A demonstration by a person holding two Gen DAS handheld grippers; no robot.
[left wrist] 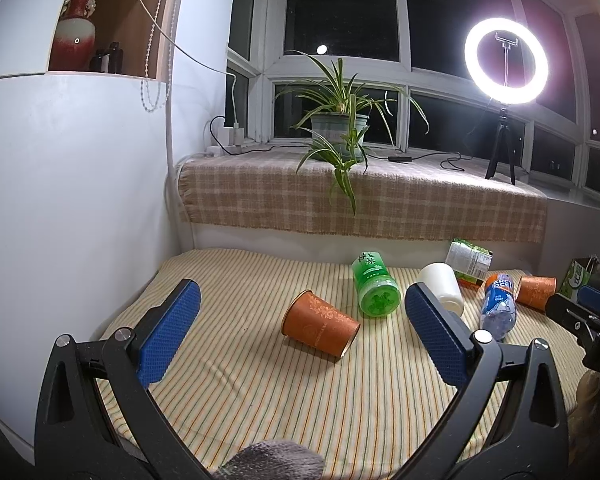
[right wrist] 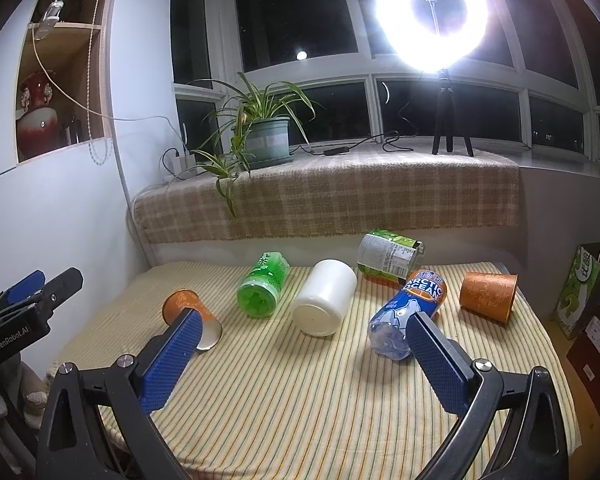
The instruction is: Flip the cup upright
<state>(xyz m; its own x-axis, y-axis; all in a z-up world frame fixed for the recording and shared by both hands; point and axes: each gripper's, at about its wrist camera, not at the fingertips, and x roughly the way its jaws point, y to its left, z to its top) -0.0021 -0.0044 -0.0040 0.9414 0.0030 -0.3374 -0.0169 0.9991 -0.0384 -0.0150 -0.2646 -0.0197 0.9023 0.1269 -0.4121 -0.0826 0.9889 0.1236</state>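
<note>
Striped cloth [left wrist: 260, 400], toppled empty orange cup [left wrist: 320, 324]

A green tea bottle [right wrist: 262, 285] is lying on its side on the striped cloth [right wrist: 300, 400], with a white jar [right wrist: 325, 298] lying just beside it. A blue Arctic Ocean bottle [right wrist: 408, 316] is lying near a green-labelled container [right wrist: 390, 256], possibly touching it. A potted plant [left wrist: 338, 130] and a glowing ring light [left wrist: 506, 60] are standing on the checked sill cover [left wrist: 380, 200].

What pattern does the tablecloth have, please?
Thin yellow, green and orange stripes on the tablecloth; right wrist view.
</note>
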